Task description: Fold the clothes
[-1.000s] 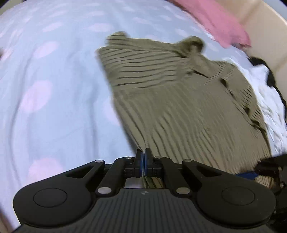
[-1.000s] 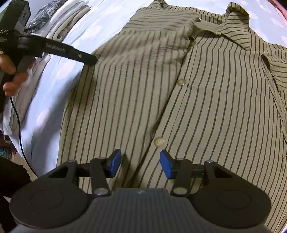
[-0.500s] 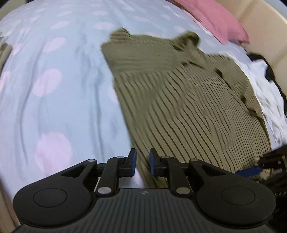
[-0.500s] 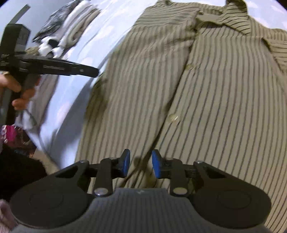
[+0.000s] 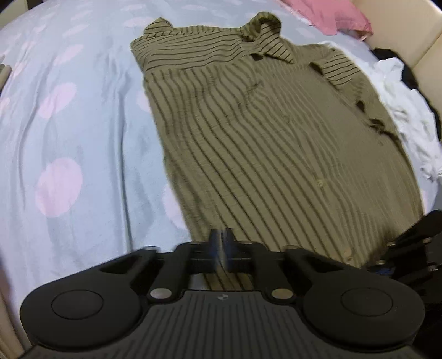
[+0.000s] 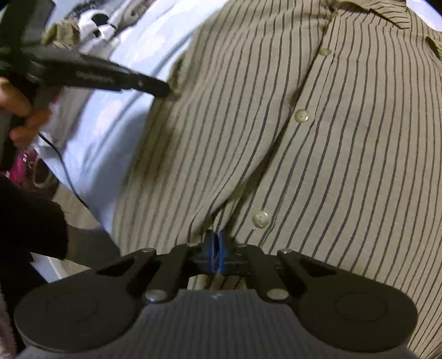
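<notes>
a: pinching at the hem, both of them. left gripper (image 5: 221, 243) has its jaws pressed together on the bottom edge of the striped shirt (image 5: 262, 132), near its left corner. right gripper (image 6: 216, 248) is also clamped tight, on a gathered ridge of cloth by the button placket.

b: where's the shirt?

a: lying front-up on the bedsheet (image 5: 83, 132), collar at the far end, hem nearest the cameras. mostly flat, a few ripples.

b: step?

a: looks like the start of the first fold, hem gripped and nothing doubled over yet. judgement only. next move probably needs both grippers lifting together and carrying the hem toward the collar, level, so the cloth doesn't skew or bunch at the placket.

b: counts?

a: one striped shirt. two grippers. in the right wrist view, three buttons (image 6: 301, 116) clearly show on the front; lower ones may be hidden. one pink pillow (image 5: 328, 13) at the far edge. one heap of white clothes (image 5: 403, 110) just beside the shirt's right side, can't split it into items. another pile of clothes (image 6: 96, 24) at top left in the right wrist view, number unclear.

b: risk?

a: thin fabric could slip if the pinch is shallow.
</notes>
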Demonstrator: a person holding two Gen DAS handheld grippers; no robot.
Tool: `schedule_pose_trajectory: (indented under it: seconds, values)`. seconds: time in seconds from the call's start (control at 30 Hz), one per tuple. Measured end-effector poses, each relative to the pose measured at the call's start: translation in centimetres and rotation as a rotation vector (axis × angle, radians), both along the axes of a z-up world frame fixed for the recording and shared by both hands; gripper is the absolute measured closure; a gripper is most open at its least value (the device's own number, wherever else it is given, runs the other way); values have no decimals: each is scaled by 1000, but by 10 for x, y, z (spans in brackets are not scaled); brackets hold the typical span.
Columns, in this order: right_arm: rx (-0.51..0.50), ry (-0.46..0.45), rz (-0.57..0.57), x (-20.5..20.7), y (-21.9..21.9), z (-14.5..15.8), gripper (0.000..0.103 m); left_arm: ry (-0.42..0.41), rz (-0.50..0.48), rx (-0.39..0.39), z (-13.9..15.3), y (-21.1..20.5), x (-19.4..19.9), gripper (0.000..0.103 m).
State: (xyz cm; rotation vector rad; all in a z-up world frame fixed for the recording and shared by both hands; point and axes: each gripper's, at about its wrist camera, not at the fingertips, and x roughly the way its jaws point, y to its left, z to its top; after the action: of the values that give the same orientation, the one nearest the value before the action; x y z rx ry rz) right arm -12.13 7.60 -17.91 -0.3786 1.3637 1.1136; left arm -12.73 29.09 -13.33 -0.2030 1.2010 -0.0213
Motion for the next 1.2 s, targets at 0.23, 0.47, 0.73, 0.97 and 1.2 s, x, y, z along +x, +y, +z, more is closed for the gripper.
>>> schedule_pose_trajectory:
  seconds: [0.23,0.47,0.73,0.97,1.2]
  values:
    - [-27,15,2,-5,-19,-3,103,16,62,57,1,20,-8,103]
    - [-49,39,-9,-5,-22,-9,101,-4,146,-3,3,37,-21,101]
    - [-28,14,-34,3,-29,-2,88,59,72,-42,-10,12,-56,91]
    - [-5,-15,-39,5,-17,1,78,98,-50,-51,-29,-34,-84,91]
    - [-15,-14,-48,8,-10,-2,78,72,-43,-59,-20,-35,-88,103]
